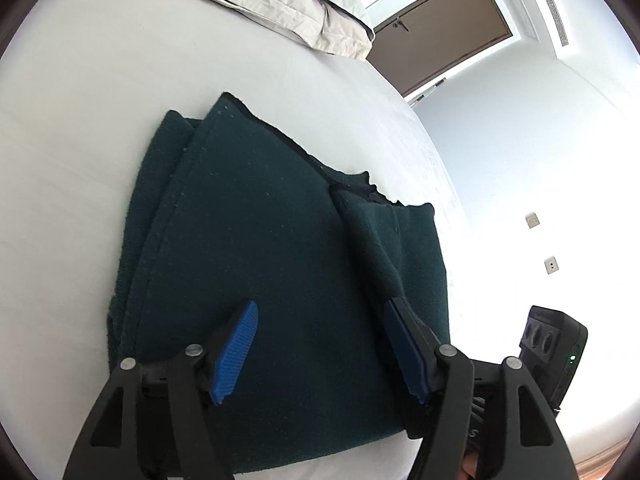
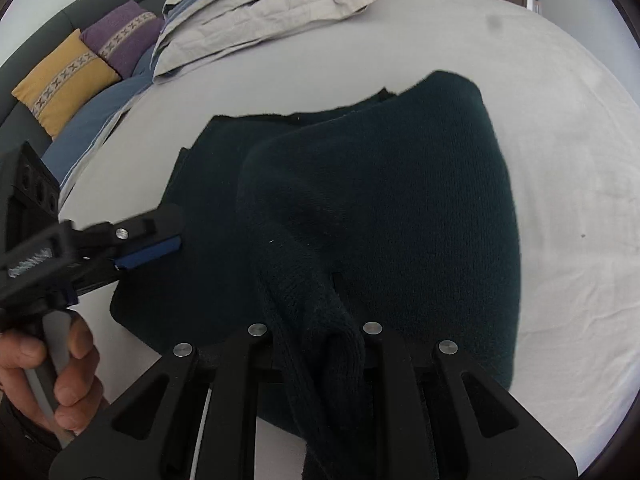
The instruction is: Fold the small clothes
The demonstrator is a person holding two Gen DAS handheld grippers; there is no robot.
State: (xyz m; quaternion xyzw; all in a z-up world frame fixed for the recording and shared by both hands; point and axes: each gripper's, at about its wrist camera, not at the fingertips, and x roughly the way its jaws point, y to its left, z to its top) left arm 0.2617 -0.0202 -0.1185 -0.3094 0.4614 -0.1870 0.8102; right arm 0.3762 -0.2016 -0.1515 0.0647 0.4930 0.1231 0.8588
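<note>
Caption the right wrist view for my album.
Right hand-held gripper pinching a fold of dark green sweater on a white bed.

We count one dark green garment (image 1: 256, 240), two grippers, left (image 1: 316, 344) and right (image 2: 316, 356), two cushions, yellow (image 2: 64, 80) and purple (image 2: 124, 36), two wall sockets (image 1: 532, 220), one door (image 1: 440, 28)

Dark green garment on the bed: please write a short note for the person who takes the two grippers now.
Left gripper: open, jaws apart above the near part of the dark green garment, holding nothing.
Right gripper: shut on a bunched part of the garment, lifting it.
The garment lies partly folded on the white bed sheet; pillows sit at the far end.
Done: some layers already overlap.
Left: probably lay the held part over, flatten, finish the fold.
</note>
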